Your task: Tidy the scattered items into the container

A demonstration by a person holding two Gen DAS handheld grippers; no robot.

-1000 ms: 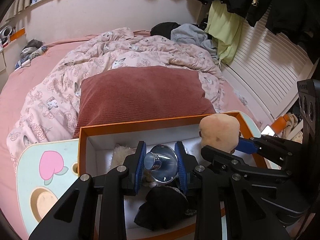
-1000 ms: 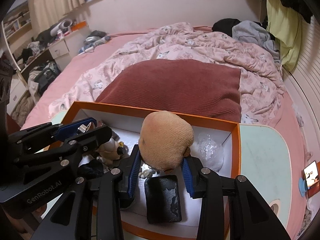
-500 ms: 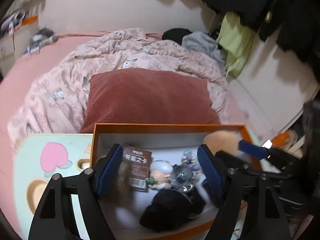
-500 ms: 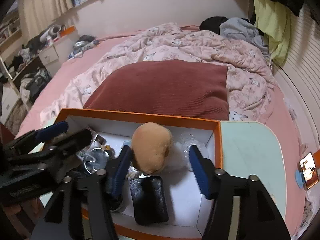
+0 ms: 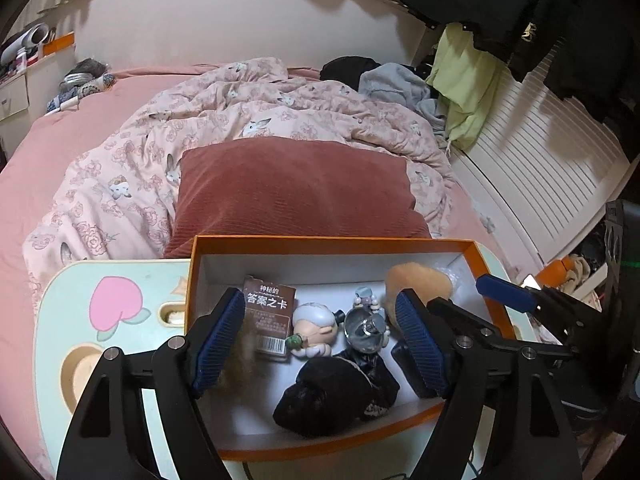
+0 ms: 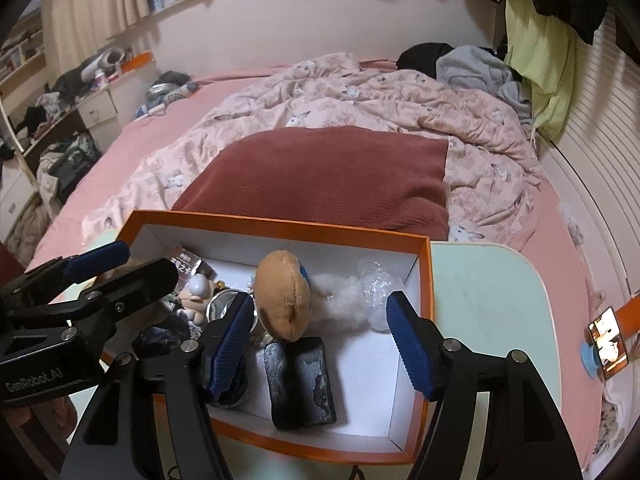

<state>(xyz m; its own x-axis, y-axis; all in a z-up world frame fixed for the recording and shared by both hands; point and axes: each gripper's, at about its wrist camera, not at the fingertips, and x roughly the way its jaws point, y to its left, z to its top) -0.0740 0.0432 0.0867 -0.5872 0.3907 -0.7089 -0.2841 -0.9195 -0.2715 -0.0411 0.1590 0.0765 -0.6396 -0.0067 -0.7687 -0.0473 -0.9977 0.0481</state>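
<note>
Hovered over the orange box (image 6: 424, 280) on the table (image 6: 488, 300), left gripper (image 5: 320, 336) and right gripper (image 6: 320, 340) both spread and empty, tan plush (image 6: 284, 300) and glass ball (image 5: 366, 330) apparently settled inside, so best lifted straight up, clear of the walls.

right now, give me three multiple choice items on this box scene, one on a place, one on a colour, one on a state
1. Where does the tan plush toy lie?
A. inside the box
B. on the pillow
C. on the green table

2. What colour is the rim of the box?
A. blue
B. orange
C. black

3. How do the right gripper jaws stand?
A. clamped on the plush toy
B. clamped on the black case
C. open, gripping nothing

Key: 1 A, it rests on the white floor of the box; 2 B, the edge is orange all round; 3 C, both blue pads stand clear of everything.
</note>
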